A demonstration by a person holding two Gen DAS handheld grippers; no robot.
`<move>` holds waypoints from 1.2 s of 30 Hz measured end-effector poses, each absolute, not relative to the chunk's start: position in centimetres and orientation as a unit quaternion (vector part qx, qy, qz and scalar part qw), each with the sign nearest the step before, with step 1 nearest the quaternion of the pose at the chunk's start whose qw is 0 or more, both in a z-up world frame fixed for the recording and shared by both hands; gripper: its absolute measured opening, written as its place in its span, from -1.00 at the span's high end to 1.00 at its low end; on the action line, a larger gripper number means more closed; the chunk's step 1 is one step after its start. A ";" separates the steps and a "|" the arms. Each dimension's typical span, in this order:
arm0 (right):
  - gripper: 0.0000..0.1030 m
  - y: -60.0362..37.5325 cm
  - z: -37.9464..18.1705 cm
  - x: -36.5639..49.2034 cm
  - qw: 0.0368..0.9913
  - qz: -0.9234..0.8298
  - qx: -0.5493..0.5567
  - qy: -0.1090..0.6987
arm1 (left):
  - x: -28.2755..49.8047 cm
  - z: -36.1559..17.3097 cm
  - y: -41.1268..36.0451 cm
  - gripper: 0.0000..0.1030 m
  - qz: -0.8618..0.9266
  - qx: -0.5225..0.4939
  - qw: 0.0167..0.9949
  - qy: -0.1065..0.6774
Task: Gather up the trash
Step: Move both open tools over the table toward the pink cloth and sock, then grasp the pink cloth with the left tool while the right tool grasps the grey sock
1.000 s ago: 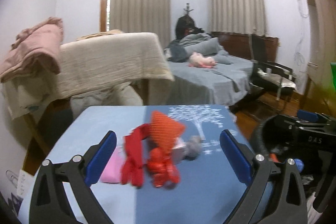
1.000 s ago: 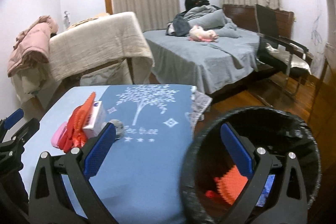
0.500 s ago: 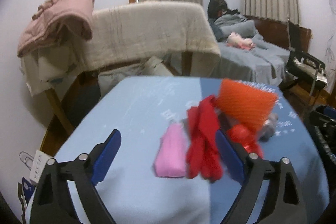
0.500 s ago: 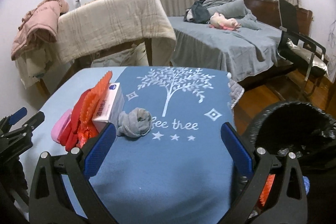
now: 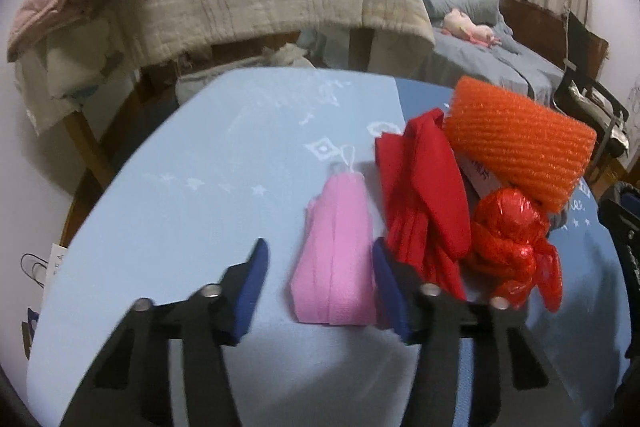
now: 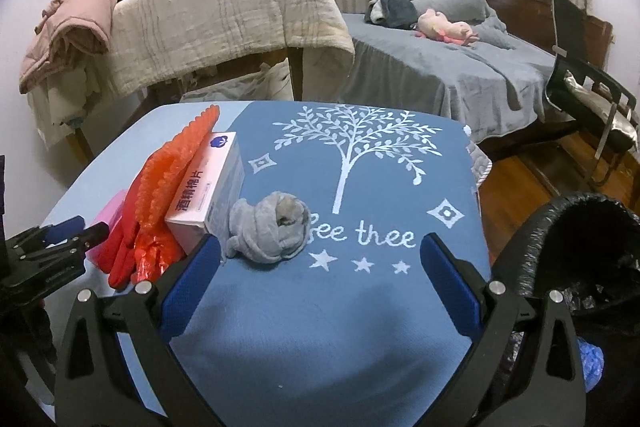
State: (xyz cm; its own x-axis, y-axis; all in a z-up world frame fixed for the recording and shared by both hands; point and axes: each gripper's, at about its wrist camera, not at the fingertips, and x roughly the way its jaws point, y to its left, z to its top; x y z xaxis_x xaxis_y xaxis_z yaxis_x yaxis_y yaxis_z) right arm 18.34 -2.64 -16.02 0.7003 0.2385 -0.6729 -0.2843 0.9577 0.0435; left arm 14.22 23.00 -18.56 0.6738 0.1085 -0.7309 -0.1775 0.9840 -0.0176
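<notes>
From the left wrist view, the left gripper (image 5: 318, 281) is seen with its jaws parted to a narrow gap, the near end of a pink folded cloth (image 5: 338, 251) lying between the blue pads without being clamped. Just beside the cloth, at 3 o'clock, a red cloth (image 5: 424, 195) is laid, and at 3 o'clock of that a crumpled red plastic bag (image 5: 514, 247) is found. An orange mesh sleeve (image 5: 520, 147) is propped above them, at about 1 o'clock in the frame.

Only in the right wrist view is the white box (image 6: 208, 195) with printed characters made out plainly, leaning against the orange sleeve (image 6: 176, 167); in the left view it is almost wholly hidden. A grey balled sock (image 6: 272, 227) is shown touching the box's near corner, at 11 o'clock of the right gripper (image 6: 320, 275), whose jaws are spread wide and hold nothing. The black-lined bin (image 6: 580, 259) is seen at 3 o'clock, beside the table (image 6: 360, 327) edge.

The blue tablecloth's tree print and lettering are shown fully in the right view. Behind the table, a beige blanket (image 6: 224, 15) over a frame and a bed (image 6: 440, 67) are visible.
</notes>
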 end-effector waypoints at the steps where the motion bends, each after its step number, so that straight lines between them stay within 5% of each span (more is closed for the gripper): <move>1: -0.89 -2.6 -16.1 18.4 0.921 0.143 -0.032 0.361 | 14.3 -18.7 23.0 0.32 0.073 -0.044 0.912 0.400; 7: -0.88 -2.1 -16.7 19.0 0.917 0.148 -0.030 0.370 | 14.4 -18.7 23.0 0.69 0.061 -0.053 0.912 0.403; 25: -0.65 -0.4 -18.3 21.6 0.899 0.169 -0.035 0.402 | 14.4 -14.0 22.3 0.72 0.069 -0.050 0.943 0.322; 28: -0.47 0.1 -18.7 22.2 0.892 0.179 -0.039 0.413 | 14.5 -14.1 22.3 0.72 0.071 -0.051 0.943 0.322; 32: 0.06 0.9 -19.4 22.7 0.874 0.213 -0.039 0.436 | 14.5 -14.0 22.2 0.72 0.073 -0.051 0.942 0.324; 36: 0.15 0.9 -19.0 22.1 0.875 0.218 -0.042 0.431 | 14.4 -13.9 22.0 0.72 0.071 -0.049 0.943 0.323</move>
State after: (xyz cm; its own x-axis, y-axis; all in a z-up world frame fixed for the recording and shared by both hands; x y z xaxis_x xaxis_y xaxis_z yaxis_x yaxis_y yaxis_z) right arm 22.11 0.86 -18.98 0.5338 0.3450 -0.7720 -0.4174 0.9015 0.1143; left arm 14.42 22.00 -13.86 0.7816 0.1022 -0.6154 -0.1650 0.9852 -0.0459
